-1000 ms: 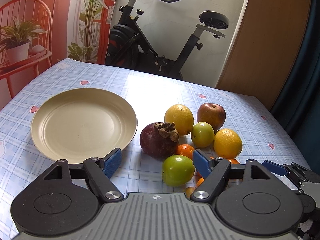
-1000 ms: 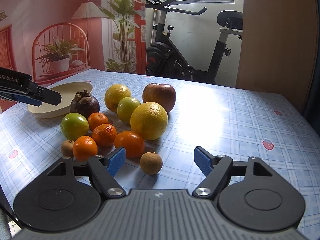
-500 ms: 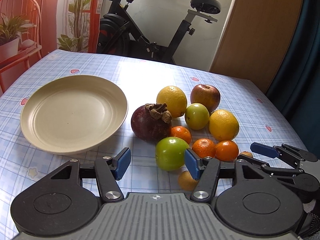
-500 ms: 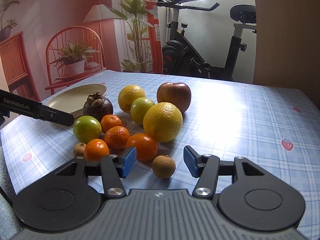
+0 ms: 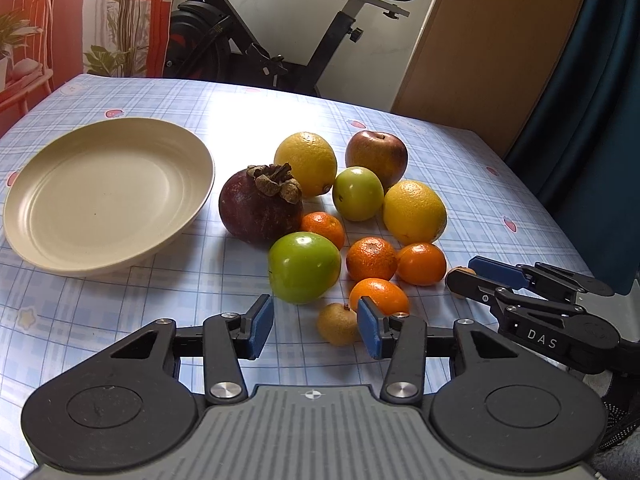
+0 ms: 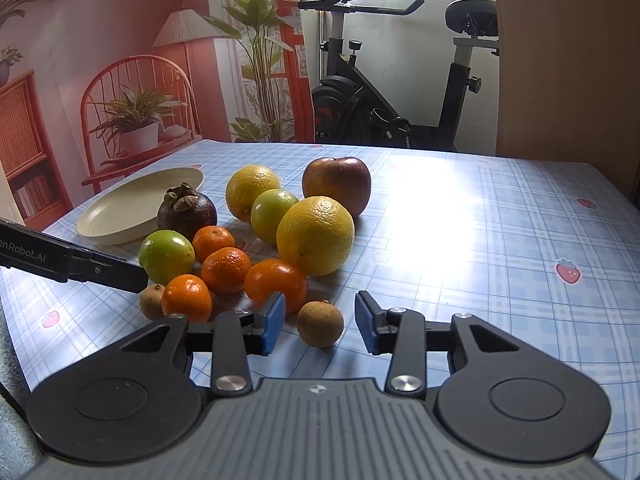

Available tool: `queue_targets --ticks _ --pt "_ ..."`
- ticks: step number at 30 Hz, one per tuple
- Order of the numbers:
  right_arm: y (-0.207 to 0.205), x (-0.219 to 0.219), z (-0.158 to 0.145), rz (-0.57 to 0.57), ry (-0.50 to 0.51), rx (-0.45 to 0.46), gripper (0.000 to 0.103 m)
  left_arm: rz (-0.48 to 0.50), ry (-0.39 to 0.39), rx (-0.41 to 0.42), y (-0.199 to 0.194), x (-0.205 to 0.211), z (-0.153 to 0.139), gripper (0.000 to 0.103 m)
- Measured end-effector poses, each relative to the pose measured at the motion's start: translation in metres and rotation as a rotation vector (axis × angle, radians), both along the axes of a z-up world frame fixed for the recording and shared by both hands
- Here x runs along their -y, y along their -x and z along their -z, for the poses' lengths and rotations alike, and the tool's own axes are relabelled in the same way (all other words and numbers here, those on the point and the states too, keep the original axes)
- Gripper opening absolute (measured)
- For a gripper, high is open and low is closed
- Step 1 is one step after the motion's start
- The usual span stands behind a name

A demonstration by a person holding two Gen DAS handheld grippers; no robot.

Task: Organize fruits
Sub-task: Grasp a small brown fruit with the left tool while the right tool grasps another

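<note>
A cluster of fruit lies on the blue checked tablecloth: a dark mangosteen (image 5: 260, 206), a red apple (image 5: 376, 154), two yellow oranges (image 5: 305, 162), two green fruits (image 5: 303, 266), several mandarins (image 5: 371, 258) and two small brown longans (image 5: 338, 323). A cream plate (image 5: 104, 192) stands empty to their left. My left gripper (image 5: 315, 326) is open, low, with the green fruit and a longan just ahead of its pads. My right gripper (image 6: 320, 322) is open with the other longan (image 6: 320, 322) between its pads, untouched.
The right gripper's fingers (image 5: 500, 276) reach in from the right of the left wrist view. An exercise bike (image 6: 400, 92) stands beyond the far table edge, a wooden door to the right, and a red chair with a potted plant (image 6: 136, 128) to the left.
Both grippers have narrowed their jaws and moved forward and down toward the fruit. The right gripper's longan now lies between its pads. No fruit has moved.
</note>
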State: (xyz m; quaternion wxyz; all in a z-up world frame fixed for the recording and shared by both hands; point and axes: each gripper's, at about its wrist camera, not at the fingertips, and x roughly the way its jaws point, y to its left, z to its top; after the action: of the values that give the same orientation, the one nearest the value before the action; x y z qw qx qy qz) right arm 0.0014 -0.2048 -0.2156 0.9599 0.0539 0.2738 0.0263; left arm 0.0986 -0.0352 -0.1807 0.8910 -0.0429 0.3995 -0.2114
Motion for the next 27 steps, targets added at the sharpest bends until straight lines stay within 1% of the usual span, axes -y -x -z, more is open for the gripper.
queue_targets --ticks 7,9,12,15,24,27 --pt "-0.003 0.002 0.001 -0.02 -0.029 -0.011 0.031 0.011 0.018 -0.011 0.0 0.002 0.003 0.047" --pt "-0.004 0.002 0.001 -0.021 -0.034 -0.015 0.031 0.016 0.019 -0.018 -0.001 0.003 0.005 0.044" --pt "-0.004 0.003 0.001 -0.019 -0.041 -0.015 0.031 0.033 0.02 -0.028 -0.001 0.004 0.008 0.042" --pt "-0.004 0.002 0.001 -0.018 -0.047 -0.015 0.031 0.043 0.012 -0.032 -0.002 0.009 0.011 0.037" --pt "-0.005 0.002 0.002 -0.015 -0.05 -0.02 0.031 0.069 0.006 -0.021 -0.003 0.018 0.015 0.037" --pt "-0.005 0.002 0.002 -0.013 -0.054 -0.022 0.031 0.071 0.015 -0.019 -0.005 0.017 0.017 0.037"
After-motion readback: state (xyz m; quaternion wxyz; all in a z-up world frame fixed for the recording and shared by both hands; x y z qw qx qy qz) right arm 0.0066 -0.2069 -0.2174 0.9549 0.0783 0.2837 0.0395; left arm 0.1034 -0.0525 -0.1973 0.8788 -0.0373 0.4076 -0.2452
